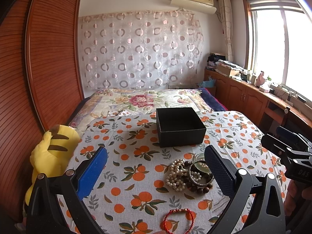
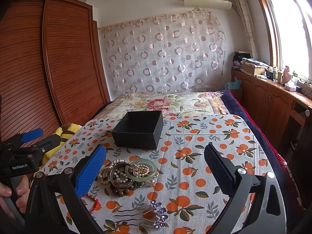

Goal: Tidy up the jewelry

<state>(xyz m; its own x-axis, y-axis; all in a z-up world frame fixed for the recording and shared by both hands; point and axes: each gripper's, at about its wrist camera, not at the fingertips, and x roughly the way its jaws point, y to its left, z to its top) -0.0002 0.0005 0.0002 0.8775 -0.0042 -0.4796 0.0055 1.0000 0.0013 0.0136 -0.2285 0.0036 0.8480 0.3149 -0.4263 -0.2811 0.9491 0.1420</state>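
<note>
An open, empty black box (image 1: pixel 180 126) (image 2: pixel 138 129) stands on the orange-print cloth. In front of it lies a jewelry heap: pearl strands (image 1: pixel 176 173) (image 2: pixel 109 172), a jade bangle (image 2: pixel 140 169) (image 1: pixel 200 164), a metal bangle (image 2: pixel 121 177) and dark wooden beads (image 1: pixel 200 189) (image 2: pixel 121 192). A red cord bracelet (image 1: pixel 178 221) (image 2: pixel 91 198) lies nearer. A purple flower hair comb (image 2: pixel 154 214) lies in the foreground of the right wrist view. My left gripper (image 1: pixel 156 175) is open and empty, above the heap's left. My right gripper (image 2: pixel 156 171) is open and empty around the heap.
A yellow plush toy (image 1: pixel 50 152) sits at the cloth's left edge. A wooden wardrobe (image 1: pixel 44 58) stands to the left. A floral bed cover (image 1: pixel 146 101) lies behind the box, wooden cabinets (image 2: pixel 269 101) under the window at right. The right gripper also shows in the left wrist view (image 1: pixel 288 152).
</note>
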